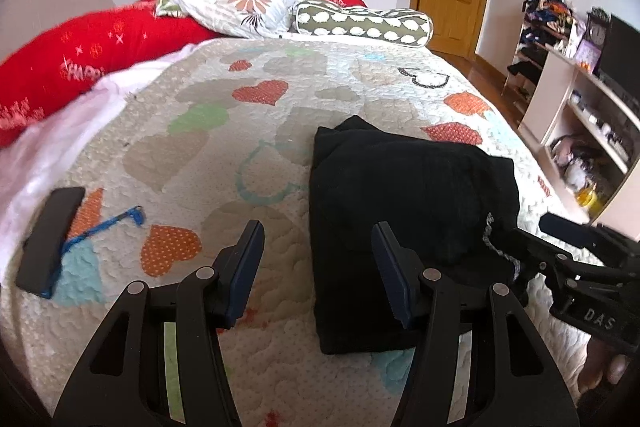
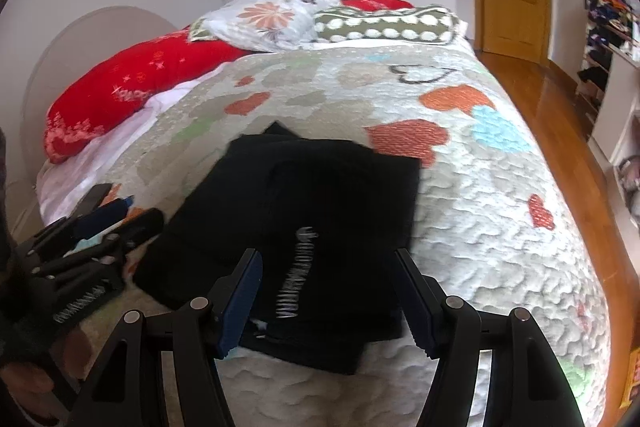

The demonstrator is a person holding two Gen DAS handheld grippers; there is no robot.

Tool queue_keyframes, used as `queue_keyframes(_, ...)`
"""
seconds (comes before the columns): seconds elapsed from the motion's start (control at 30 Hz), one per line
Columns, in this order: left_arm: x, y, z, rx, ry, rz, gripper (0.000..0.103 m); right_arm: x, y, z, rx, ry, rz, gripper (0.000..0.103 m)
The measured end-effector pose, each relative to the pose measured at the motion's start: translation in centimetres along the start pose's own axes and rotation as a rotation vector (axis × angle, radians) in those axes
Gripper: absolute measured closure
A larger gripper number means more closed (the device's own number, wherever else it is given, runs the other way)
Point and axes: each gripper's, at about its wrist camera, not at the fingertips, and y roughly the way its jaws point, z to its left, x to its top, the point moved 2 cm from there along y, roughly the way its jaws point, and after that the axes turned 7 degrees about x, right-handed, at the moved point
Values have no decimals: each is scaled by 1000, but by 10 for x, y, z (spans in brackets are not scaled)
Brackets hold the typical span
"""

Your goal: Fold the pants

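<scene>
Black pants [image 1: 404, 211] lie folded into a compact stack on the heart-patterned quilt [image 1: 224, 131]; white lettering shows on the near layer [image 2: 296, 279]. My left gripper [image 1: 318, 251] hovers open above the bed at the stack's left edge, nothing between its blue pads. My right gripper [image 2: 328, 283] hangs open over the near end of the pants [image 2: 304, 211], pads apart from the cloth. Each gripper shows in the other's view: the right gripper [image 1: 560, 259] at the stack's right, the left gripper [image 2: 100, 227] at its left.
A dark phone [image 1: 50, 235] with a blue strap lies on the quilt at the left. Red pillow [image 1: 92, 55], floral pillow [image 1: 236, 3] and dotted bolster [image 1: 360, 21] sit at the headboard end. Shelves [image 1: 580, 115] and wooden floor [image 2: 560, 131] lie to the right.
</scene>
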Motion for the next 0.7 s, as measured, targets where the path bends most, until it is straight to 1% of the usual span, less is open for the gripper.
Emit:
queue_keyframes(0.07,3,4,3,-18,-12,6,47,1,3,-11,-22,25,8,39)
queue_keyframes(0.13,6,11,7,-58,-28,27,47,3,6,-21,-31,48,19,39)
queue_keyframes(0.17,7,16,9,-79,-34,43,39,3,8,-26,-31,64,21,39)
queue_keyframes(0.2,9,21,11,-106,-39,61,35,3,11,-32,-18,83,20,39)
queue_keyframes(0.23,12,27,14,-147,-54,72,31,4,12,-36,-1,98,21,38)
queue_keyframes(0.33,18,40,17,-237,-91,111,31,4,24,-49,84,165,51,38)
queue_keyframes(0.4,20,51,12,-303,-78,148,24,5,31,-54,113,191,63,37)
queue_keyframes(0.47,19,64,7,-317,-66,197,24,5,39,-60,179,222,68,36)
queue_keyframes(0.5,17,71,4,-317,-62,223,24,5,43,-61,195,231,71,35)
queue_keyframes(0.53,16,77,2,-333,-68,238,24,5,47,-63,212,241,79,35)
queue_keyframes(0.6,13,86,2,-385,-111,250,17,6,53,-62,252,237,65,35)
queue_keyframes(0.63,13,89,2,-401,-127,258,17,7,56,-61,273,233,55,35)
queue_keyframes(0.67,13,91,2,-407,-130,263,17,7,58,-59,286,234,43,40)
queue_keyframes(0.7,14,91,1,-407,-120,264,17,8,60,-57,290,232,30,51)
